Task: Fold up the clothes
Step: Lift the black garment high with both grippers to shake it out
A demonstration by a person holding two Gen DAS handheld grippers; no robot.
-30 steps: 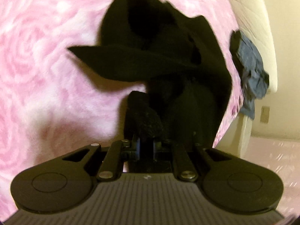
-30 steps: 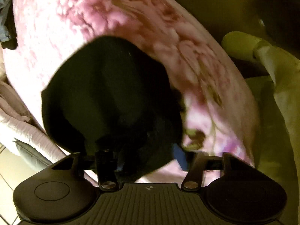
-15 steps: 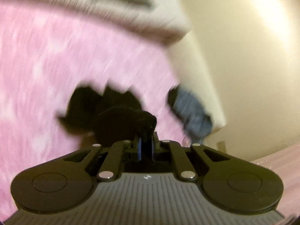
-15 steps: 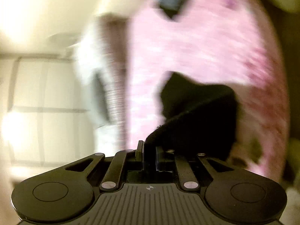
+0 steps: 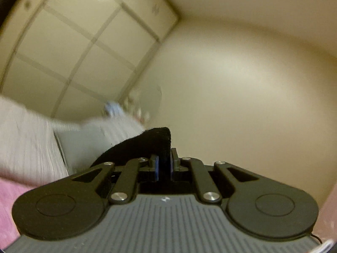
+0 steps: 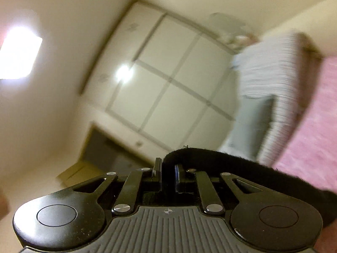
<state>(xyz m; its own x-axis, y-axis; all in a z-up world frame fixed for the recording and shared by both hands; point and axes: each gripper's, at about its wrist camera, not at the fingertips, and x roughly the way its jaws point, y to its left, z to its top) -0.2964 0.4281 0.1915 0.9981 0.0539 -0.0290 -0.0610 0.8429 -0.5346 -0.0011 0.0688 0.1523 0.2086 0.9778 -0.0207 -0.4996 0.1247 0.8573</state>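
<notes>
The left gripper [image 5: 164,165] pinches a fold of the black garment [image 5: 145,145] between its blue-padded fingers; the cloth rises just above the fingertips and drops away to the left, below the camera. The right gripper [image 6: 168,178] is likewise clamped on an edge of the black garment [image 6: 221,164], which arches over the right finger and trails off to the lower right, taut across the linkage. Both cameras tilt up toward a cream wall and a pale panelled wardrobe [image 6: 170,80]. A striped white bedding pile [image 6: 271,73] and the pink blanket [image 6: 311,130] lie blurred at the frame edges. No containers are discernible.
</notes>
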